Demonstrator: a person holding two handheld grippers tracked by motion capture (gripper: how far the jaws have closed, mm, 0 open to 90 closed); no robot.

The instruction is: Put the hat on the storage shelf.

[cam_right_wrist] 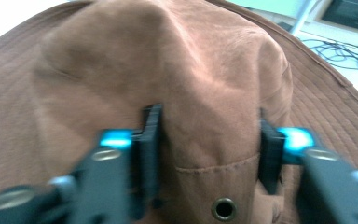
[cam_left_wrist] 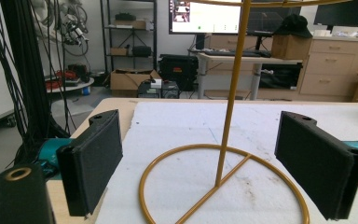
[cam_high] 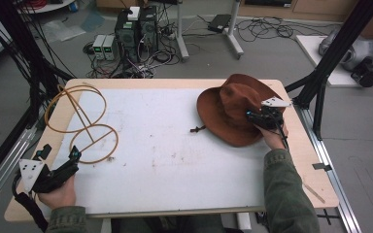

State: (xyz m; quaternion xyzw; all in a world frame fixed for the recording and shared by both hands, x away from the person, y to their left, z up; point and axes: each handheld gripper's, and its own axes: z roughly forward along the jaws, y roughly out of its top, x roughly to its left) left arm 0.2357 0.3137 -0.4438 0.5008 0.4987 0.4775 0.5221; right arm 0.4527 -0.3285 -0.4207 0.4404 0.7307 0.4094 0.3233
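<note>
Right gripper view: the right gripper (cam_right_wrist: 205, 140) is pinching the brown hat's (cam_right_wrist: 177, 70) crown between its jaws, apparently the grasping step. Next, lifting toward the wire stand (cam_left_wrist: 223, 186), sitting between the left gripper's (cam_left_wrist: 214, 163) wide-open jaws.

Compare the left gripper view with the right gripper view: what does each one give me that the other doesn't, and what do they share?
Left gripper view alone: the gold wire hat stand, its ring base on the white mat, its post rising between the left gripper's wide-open pads, which touch nothing.

Right gripper view alone: the brown hat close up, the right gripper's pads pressed against both sides of its crown, a metal eyelet below the stitched seam.

Shared: each looks along its own two black jaws with teal fittings.
</note>
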